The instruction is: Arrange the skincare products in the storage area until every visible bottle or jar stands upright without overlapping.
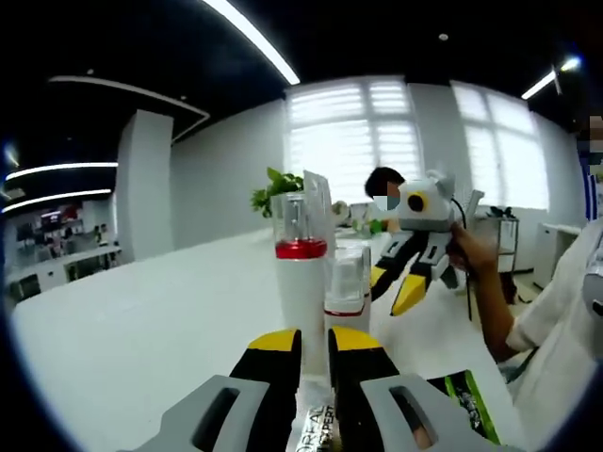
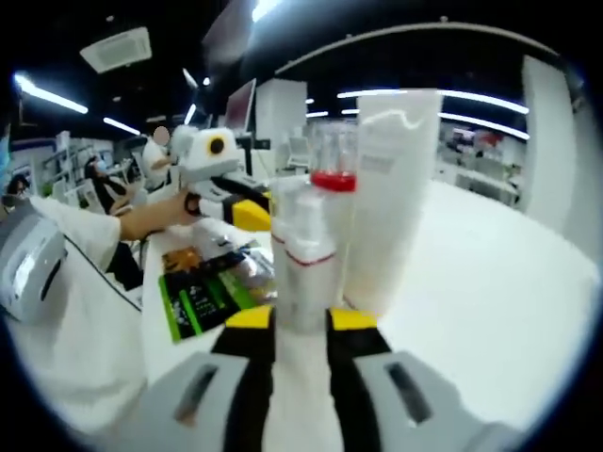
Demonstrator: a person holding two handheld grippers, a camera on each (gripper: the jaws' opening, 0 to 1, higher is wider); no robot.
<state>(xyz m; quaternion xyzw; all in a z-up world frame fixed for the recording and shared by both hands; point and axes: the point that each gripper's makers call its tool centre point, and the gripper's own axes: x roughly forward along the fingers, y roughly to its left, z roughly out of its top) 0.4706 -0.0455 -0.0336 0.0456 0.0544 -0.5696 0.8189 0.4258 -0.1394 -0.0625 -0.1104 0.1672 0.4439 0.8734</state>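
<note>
Yellow-tipped black fingers of the left gripper (image 1: 315, 350) are nearly closed on a white tube with black letters (image 1: 317, 426), low over the white desk (image 1: 132, 330). Just past them stand a tall white bottle with a red band and clear cap (image 1: 301, 282) and a shorter one (image 1: 348, 292), upright, side by side. The right gripper (image 2: 301, 318) pinches a small white bottle (image 2: 303, 273), with a wide white tube (image 2: 391, 198) beside it. Farther off, a green packet (image 2: 198, 301) lies flat.
</note>
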